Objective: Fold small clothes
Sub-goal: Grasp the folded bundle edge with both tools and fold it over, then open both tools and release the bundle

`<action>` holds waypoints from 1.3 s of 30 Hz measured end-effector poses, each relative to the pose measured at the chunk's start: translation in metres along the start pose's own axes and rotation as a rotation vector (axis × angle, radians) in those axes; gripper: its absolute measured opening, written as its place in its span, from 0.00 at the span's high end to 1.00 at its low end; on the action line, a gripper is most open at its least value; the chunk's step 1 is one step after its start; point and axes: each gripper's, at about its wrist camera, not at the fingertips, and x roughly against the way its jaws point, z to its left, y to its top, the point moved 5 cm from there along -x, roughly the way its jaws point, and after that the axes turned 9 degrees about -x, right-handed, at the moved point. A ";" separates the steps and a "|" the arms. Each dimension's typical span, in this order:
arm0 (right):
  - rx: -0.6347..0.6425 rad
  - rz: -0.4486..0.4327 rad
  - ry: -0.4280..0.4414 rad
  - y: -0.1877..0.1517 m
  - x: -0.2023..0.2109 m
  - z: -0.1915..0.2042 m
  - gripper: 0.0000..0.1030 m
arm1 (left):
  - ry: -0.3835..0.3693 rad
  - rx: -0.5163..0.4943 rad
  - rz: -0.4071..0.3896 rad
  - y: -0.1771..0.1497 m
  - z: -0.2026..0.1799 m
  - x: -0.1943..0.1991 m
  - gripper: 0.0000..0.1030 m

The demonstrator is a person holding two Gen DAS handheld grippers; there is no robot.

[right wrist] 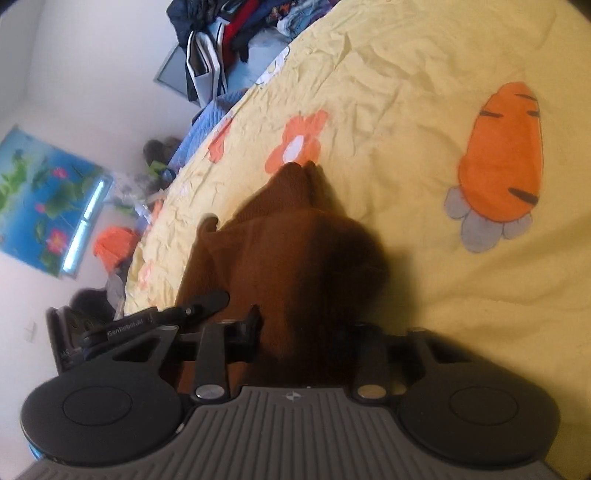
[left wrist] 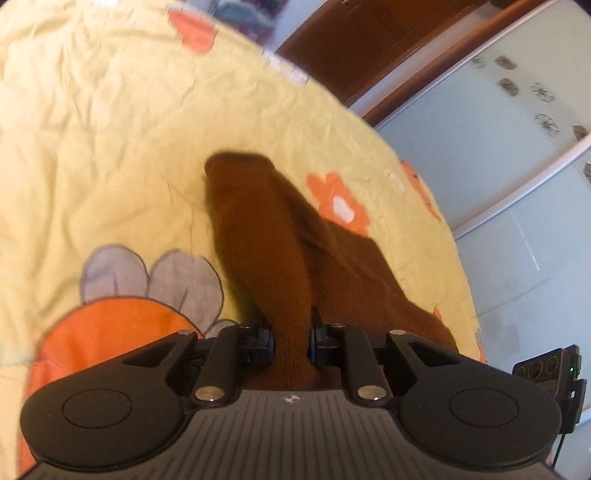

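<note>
left gripper [left wrist: 290,341]: clamped on brown garment [left wrist: 273,236] | right gripper [right wrist: 306,332]: fingers around its bunched edge, grip unclear | yellow bedspread [right wrist: 406,92]: bare beyond, bed edge near

Soft warm daylight, slight motion blur, fisheye-curved edges, dark foreground shadow

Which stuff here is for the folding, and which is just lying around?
For the folding:
- brown knitted garment
- left tool, gripping it
- right tool, gripping it

Just lying around:
- yellow bedspread with carrot pictures
- heap of dark clothes
- blue lotus poster
</note>
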 end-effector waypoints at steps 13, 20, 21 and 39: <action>0.010 0.016 0.069 0.007 -0.063 0.061 0.29 | 0.158 -0.101 -0.053 0.040 0.057 0.100 0.51; 0.106 0.146 0.100 -0.046 -0.026 0.051 0.20 | -0.115 0.098 0.044 -0.054 0.071 0.119 0.31; 0.128 0.179 0.072 -0.055 -0.029 0.049 0.30 | -0.119 0.075 0.017 -0.062 0.066 0.121 0.32; 0.143 -0.031 0.102 -0.032 0.014 0.081 0.23 | 0.300 -0.412 -0.216 -0.103 0.036 0.186 0.18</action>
